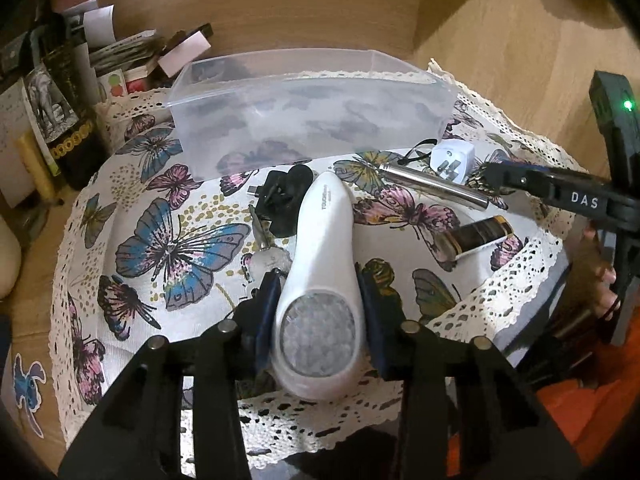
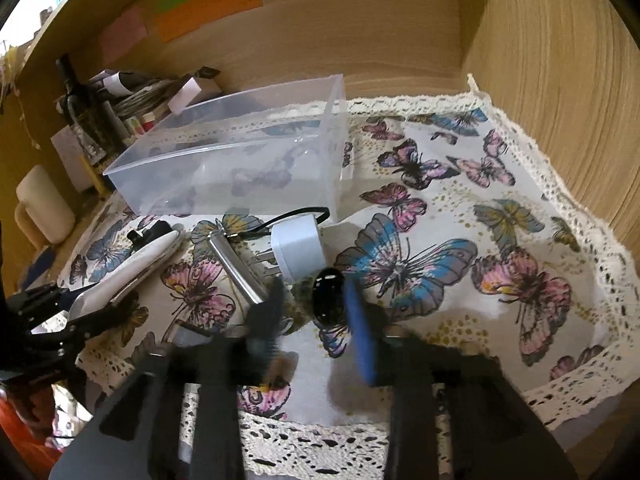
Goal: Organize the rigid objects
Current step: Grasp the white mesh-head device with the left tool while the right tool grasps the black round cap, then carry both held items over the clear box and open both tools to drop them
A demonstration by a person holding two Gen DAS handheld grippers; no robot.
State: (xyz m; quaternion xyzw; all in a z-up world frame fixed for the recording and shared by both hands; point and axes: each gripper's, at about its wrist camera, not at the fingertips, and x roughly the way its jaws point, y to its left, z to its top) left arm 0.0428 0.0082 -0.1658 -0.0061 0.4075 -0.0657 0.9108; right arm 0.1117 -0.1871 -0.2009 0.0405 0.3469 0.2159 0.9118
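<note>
Butterfly cloth [image 1: 180, 248]: left jaws grip white shaver [image 1: 320, 280]; right jaws open around black stone [image 2: 330, 296].

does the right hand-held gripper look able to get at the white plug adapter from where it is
Probably yes. The white plug adapter lies uncovered on the cloth just beyond the right hand-held gripper, though a dark glossy object sits between its fingers.

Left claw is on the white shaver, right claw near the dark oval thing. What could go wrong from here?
1. The left claw grips the white shaver at its wide rounded head; it may slip or pivot on lifting.
2. The keys and black plug touch the shaver and could be dragged.
3. The right claw straddles a glossy dark oval, which may squirt out.
</note>
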